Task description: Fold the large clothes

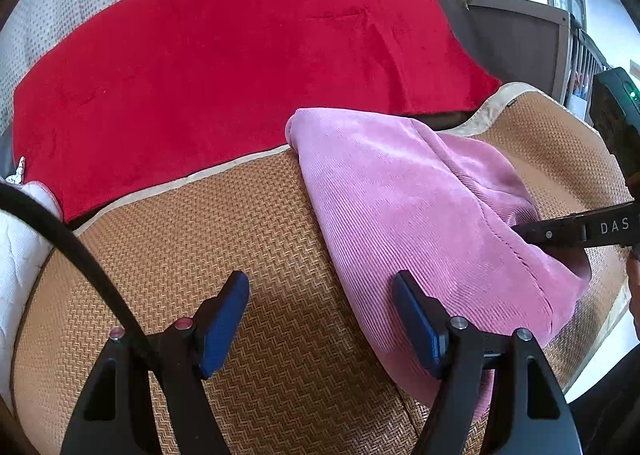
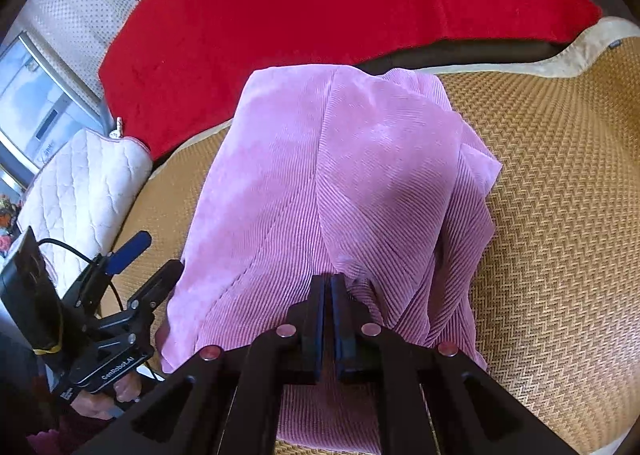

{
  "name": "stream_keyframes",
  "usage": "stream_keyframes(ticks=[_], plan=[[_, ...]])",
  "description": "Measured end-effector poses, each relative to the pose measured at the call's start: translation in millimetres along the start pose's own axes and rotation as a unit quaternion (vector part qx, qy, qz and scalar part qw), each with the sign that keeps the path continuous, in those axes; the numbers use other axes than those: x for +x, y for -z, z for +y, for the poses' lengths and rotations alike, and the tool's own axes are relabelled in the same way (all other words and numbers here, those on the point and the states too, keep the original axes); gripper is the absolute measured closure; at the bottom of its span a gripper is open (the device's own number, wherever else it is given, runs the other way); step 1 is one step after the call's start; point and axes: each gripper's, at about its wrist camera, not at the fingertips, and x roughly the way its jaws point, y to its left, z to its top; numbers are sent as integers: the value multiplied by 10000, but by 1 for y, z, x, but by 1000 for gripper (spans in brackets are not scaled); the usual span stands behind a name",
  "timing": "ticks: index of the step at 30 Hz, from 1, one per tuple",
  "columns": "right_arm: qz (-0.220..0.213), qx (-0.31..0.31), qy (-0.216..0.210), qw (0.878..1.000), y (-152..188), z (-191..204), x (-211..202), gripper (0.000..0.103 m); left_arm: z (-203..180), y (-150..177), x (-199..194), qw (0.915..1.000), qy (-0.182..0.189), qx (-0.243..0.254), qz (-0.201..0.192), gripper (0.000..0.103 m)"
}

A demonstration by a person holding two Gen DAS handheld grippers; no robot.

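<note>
Pink corduroy garment (image 2: 320,183) edge pinched in right gripper (image 2: 328,295); left gripper (image 1: 320,319) wide open, empty, over woven mat (image 1: 240,239).

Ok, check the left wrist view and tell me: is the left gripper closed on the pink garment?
No, the left gripper stands open, its blue pads apart above the woven mat beside the pink garment.

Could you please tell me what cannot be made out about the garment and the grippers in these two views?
- Left wrist view: the pink corduroy garment has its near hem behind the open left gripper.
- Right wrist view: the right gripper has jaws together, covering the fabric between them; how much is pinched is hidden.
- Both views: folded layers hide the garment's type; the red plush blanket is cut off at the top.
</note>
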Motion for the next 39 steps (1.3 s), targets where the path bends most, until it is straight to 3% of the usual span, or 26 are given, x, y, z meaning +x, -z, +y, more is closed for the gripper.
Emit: stream_keyframes(ticks=[25,31,39], plan=[[-125,-1,-189,9997,4,-8,-6,96,2,2,4,10000,-11,15,5,27],[-134,233,-376,9989,2,-14,-10,96,4,3,5,10000,6,-17,16,26],[-575,405,-751,9947,-3,-20,-31,94,10,4,5,9999,21,-150,34,22]])
